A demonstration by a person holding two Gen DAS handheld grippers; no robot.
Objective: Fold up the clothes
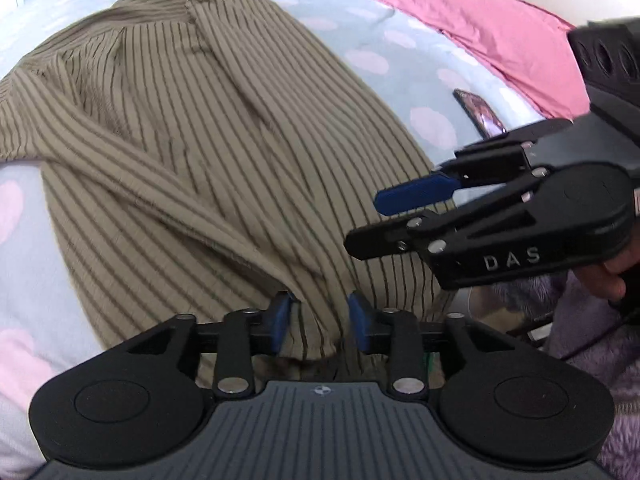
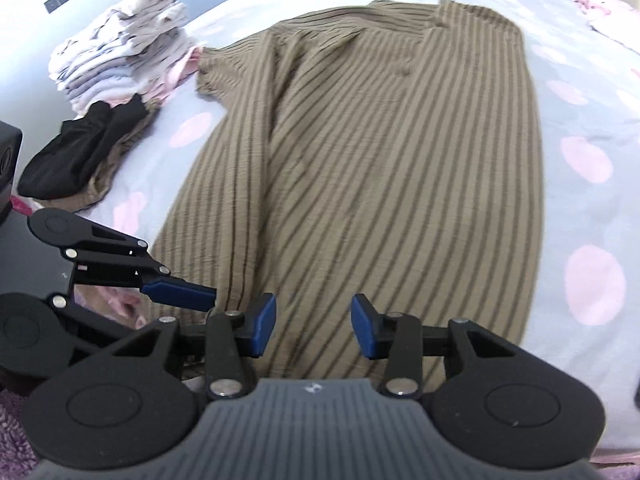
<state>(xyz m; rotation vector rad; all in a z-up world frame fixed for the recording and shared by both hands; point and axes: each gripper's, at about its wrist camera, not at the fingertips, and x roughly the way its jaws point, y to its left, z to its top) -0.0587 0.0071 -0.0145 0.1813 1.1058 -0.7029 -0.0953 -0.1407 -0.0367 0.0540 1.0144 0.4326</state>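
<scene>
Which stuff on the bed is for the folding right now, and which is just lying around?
For the folding:
- striped brown shirt
- left tongs
- right tongs

Just lying about:
- phone
- pink pillow
- pile of folded clothes
- black garment

Lying on dotted bedsheet (image 1: 380,40): pink pillow (image 1: 500,36), phone (image 1: 480,114) just beside it. Sitting at bed edge: purple fuzzy blanket (image 1: 592,360).
</scene>
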